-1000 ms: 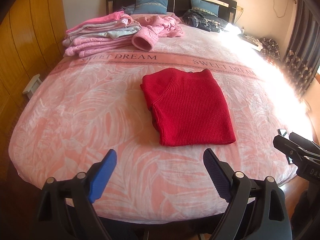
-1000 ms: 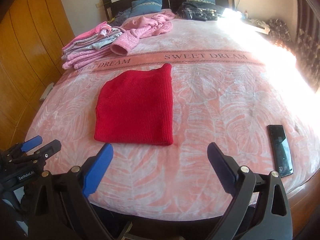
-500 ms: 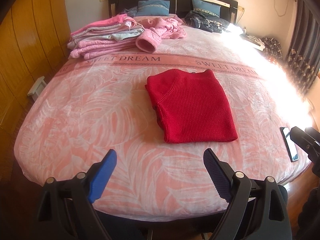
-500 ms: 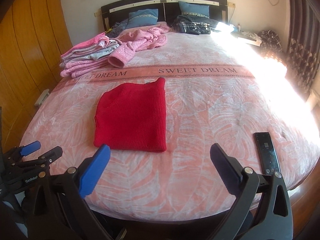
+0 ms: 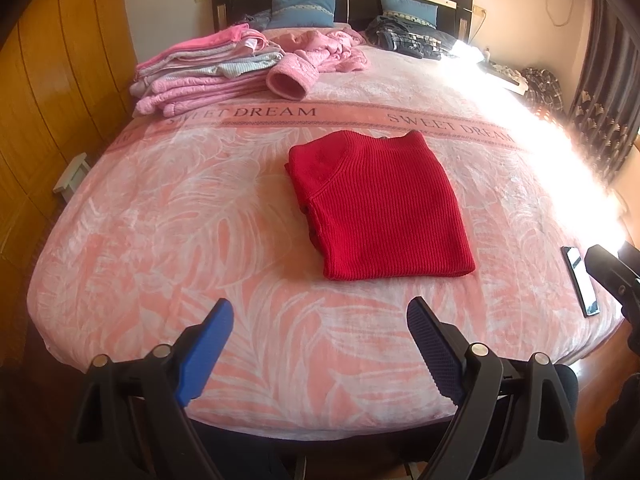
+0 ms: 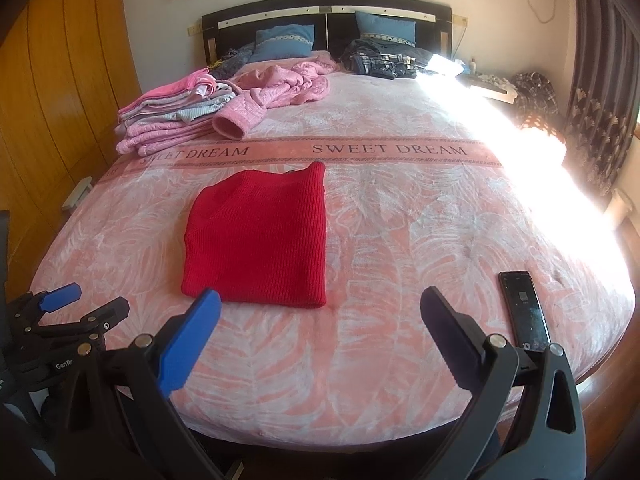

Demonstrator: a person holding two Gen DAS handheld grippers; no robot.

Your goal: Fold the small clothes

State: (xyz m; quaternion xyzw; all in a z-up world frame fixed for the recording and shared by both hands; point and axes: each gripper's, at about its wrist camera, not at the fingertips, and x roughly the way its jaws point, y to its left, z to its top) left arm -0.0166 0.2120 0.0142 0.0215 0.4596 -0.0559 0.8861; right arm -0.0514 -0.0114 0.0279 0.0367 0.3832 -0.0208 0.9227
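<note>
Left wrist view. The left hand-held gripper [image 5: 316, 322] hangs over the near edge of the bed [image 5: 160, 240], its two fingers spread wide apart with nothing between them. The red knit sweater [image 5: 380, 212] lies folded into a rough rectangle on the middle of the pink leaf-print bedspread, well apart from the fingers. At the far left sits a stack of folded pink and grey clothes [image 5: 200, 68]; just beside it lies a crumpled pink garment [image 5: 320, 56] with one cuff turned toward the camera. A heap of dark plaid clothing [image 5: 404, 38] lies near the headboard, against two blue pillows [image 5: 302, 12]. The right side of the bed is washed out by sunlight, and detail there cannot be made out. A black phone [image 5: 582, 280] lies near the right edge, partly covered by the right hand-held gripper [image 5: 616, 276], which is cut off by the frame; its opening cannot be judged here.

Right wrist view. The right hand-held gripper [image 6: 320, 308] has its fingers spread wide, empty, above the near edge of the bed [image 6: 400, 360]. The red knit sweater [image 6: 260, 240] lies flat, left of centre, its near hem close to the blue fingertip. The phone [image 6: 524, 312] lies face up just beside the dark finger. The left hand-held gripper [image 6: 80, 300] shows at the lower left, partly cut off. The folded stack [image 6: 172, 120] and pink garment [image 6: 280, 84] lie beyond the lettered band.
</note>
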